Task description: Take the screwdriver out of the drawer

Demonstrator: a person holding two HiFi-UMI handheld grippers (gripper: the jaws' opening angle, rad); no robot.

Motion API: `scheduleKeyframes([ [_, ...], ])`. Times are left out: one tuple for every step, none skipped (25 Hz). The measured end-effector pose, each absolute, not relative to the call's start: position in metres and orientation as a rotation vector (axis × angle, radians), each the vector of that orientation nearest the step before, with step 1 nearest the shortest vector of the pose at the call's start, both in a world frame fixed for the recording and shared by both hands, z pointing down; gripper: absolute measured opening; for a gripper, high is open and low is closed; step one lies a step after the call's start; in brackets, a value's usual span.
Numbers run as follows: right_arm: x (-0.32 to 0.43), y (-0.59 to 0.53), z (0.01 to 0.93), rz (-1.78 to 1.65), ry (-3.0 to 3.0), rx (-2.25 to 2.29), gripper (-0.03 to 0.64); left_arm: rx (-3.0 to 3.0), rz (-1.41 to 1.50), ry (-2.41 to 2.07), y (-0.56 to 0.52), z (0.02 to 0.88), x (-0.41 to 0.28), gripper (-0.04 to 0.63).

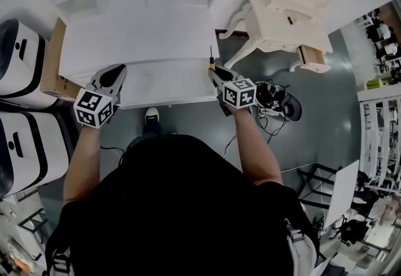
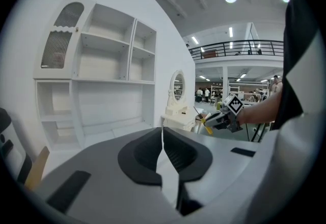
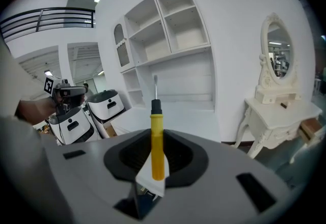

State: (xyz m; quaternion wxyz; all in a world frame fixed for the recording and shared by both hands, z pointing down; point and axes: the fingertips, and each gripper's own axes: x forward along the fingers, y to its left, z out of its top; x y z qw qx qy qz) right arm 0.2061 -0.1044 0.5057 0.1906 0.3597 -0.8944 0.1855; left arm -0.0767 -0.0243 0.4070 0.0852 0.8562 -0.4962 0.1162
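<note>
Screwdriver (image 3: 158,136) clamped by yellow handle in right gripper (image 3: 156,159), extraction looks done; left gripper (image 2: 164,152) jaws together, empty; next needs steady set-down on desk (image 1: 144,49).

Open hall: mezzanine railing (image 2: 239,47), white shelving (image 2: 104,65)

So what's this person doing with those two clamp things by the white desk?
A person stands at a white desk, working two handheld grippers. The right gripper is clamped on a yellow-handled screwdriver, whose shaft sticks out past the jaws towards the desk. The left gripper is shut and empty, held near the desk's front left edge.
</note>
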Motion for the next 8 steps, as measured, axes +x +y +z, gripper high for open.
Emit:
scheduleKeyframes([
  [0.2073, -0.1027, 0.5046, 0.525, -2.518, 1.013, 0.083, 2.553, 0.35, -1.477, -0.0222, 0.4078, -0.0754, 0.028],
  [0.2086, -0.1012, 0.5036, 0.528, -2.524, 1.017, 0.083, 2.554, 0.353, -1.475, -0.0203, 0.4088, -0.0742, 0.028],
  [0.21, -0.1, 0.5024, 0.531, -2.529, 1.021, 0.083, 2.554, 0.357, -1.474, -0.0185, 0.4095, -0.0732, 0.028],
  [0.2114, -0.099, 0.5009, 0.534, -2.535, 1.025, 0.083, 2.554, 0.361, -1.474, -0.0171, 0.4096, -0.0724, 0.028],
  [0.2128, -0.0983, 0.4994, 0.534, -2.539, 1.03, 0.083, 2.554, 0.363, -1.474, -0.016, 0.4093, -0.0718, 0.028],
  [0.2141, -0.0976, 0.4982, 0.533, -2.542, 1.035, 0.083, 2.554, 0.364, -1.475, -0.0152, 0.4085, -0.0713, 0.028],
  [0.2154, -0.0968, 0.4971, 0.533, -2.544, 1.04, 0.083, 2.554, 0.365, -1.477, -0.0146, 0.4076, -0.0708, 0.028],
  [0.2167, -0.0961, 0.4962, 0.532, -2.546, 1.044, 0.083, 2.555, 0.365, -1.478, -0.0141, 0.4066, -0.0703, 0.028],
])
